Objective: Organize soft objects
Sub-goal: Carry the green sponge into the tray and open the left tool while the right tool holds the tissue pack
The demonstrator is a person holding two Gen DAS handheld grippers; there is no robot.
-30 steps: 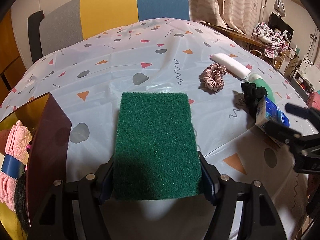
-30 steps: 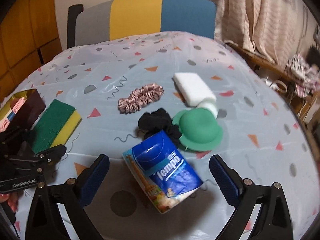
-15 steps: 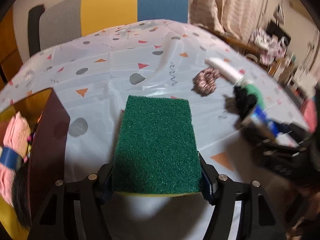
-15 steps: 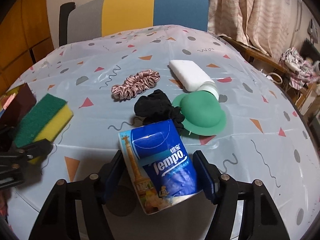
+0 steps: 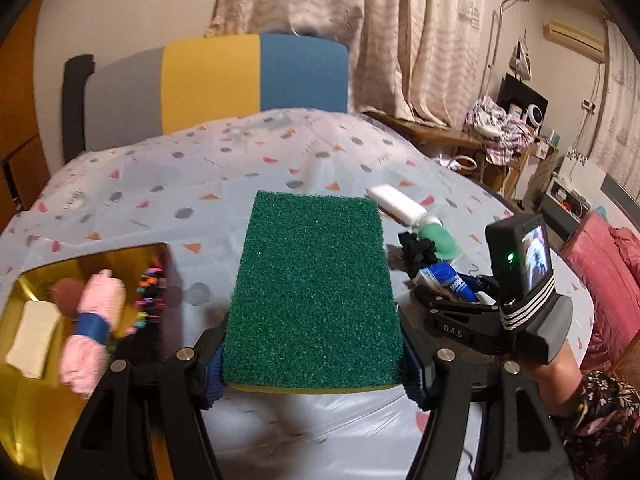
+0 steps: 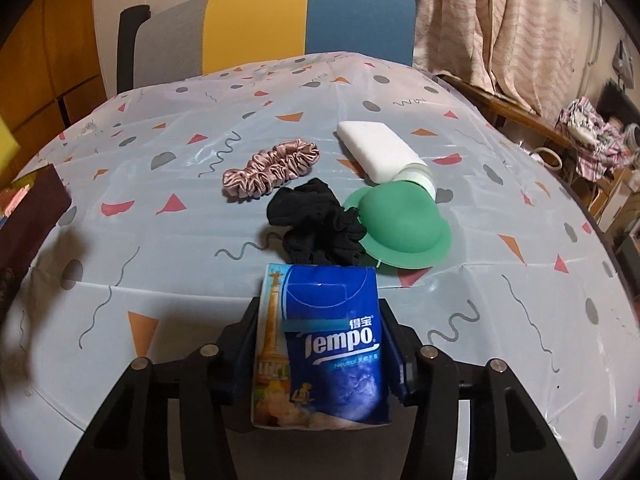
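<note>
Box (image 5: 36, 420) holds pink towel roll (image 5: 94, 332), white sponge (image 5: 32, 338).

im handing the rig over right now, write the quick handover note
Left hand-held gripper: shut on the green sponge, held above the table beside the box.
Right hand-held gripper: jaws have just been closing, now shut on the tissue pack.
Done: pink towel roll and a few other items are in the box.
Left: sponge and tissue pack go in; pink scrunchie, black scrunchie, white sponge and green cap remain on the table.
</note>
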